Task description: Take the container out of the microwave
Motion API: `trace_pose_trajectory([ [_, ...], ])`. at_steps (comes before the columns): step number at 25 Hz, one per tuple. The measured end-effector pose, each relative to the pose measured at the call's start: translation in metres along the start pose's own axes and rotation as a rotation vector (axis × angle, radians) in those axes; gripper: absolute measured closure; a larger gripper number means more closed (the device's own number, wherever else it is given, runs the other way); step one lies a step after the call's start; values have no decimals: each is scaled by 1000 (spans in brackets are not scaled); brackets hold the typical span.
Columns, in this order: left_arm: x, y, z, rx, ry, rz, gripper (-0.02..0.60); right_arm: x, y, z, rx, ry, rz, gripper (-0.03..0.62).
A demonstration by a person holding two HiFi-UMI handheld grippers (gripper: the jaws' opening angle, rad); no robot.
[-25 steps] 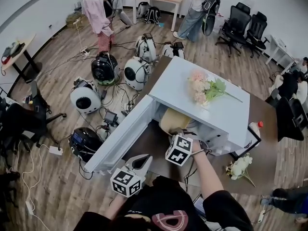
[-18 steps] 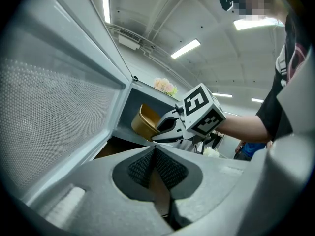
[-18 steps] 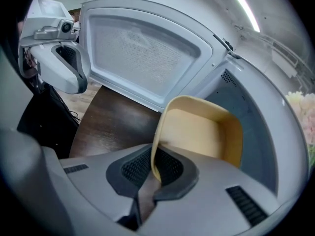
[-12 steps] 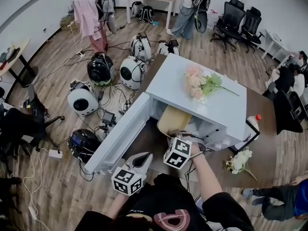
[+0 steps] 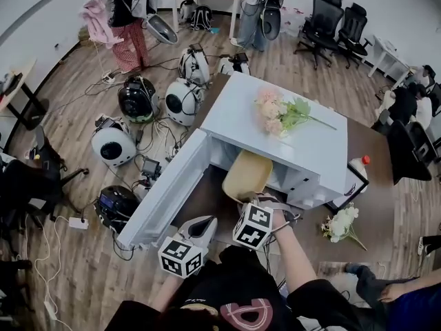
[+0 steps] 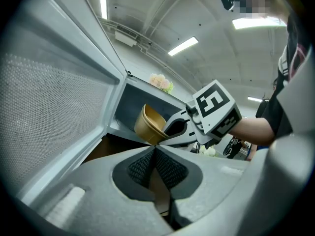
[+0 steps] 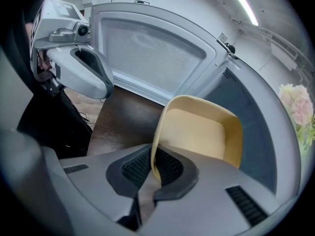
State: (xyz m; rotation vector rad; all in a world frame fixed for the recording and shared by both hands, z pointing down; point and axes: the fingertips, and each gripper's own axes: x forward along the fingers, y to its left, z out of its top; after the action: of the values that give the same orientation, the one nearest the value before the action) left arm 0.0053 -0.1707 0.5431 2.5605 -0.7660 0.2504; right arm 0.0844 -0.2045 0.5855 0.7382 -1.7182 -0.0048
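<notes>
Microwave (image 5: 310, 154) stands on brown table (image 5: 377, 209), wooden floor (image 5: 76, 281) and office chairs (image 5: 327, 21) around.

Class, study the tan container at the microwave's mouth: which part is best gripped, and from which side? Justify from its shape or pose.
Grip the near wall at its rim, coming from the front past the open door. The container is an open, thin-walled tub tipped toward the opening, so one jaw fits each side; the right gripper pinches it there.
</notes>
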Motion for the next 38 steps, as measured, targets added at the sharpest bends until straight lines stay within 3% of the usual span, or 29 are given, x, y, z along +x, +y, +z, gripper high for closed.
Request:
trace_pose_trajectory([
  [38,7,-30,-22,8,46,-78,572,-17,110,-66,203,107,91,572],
])
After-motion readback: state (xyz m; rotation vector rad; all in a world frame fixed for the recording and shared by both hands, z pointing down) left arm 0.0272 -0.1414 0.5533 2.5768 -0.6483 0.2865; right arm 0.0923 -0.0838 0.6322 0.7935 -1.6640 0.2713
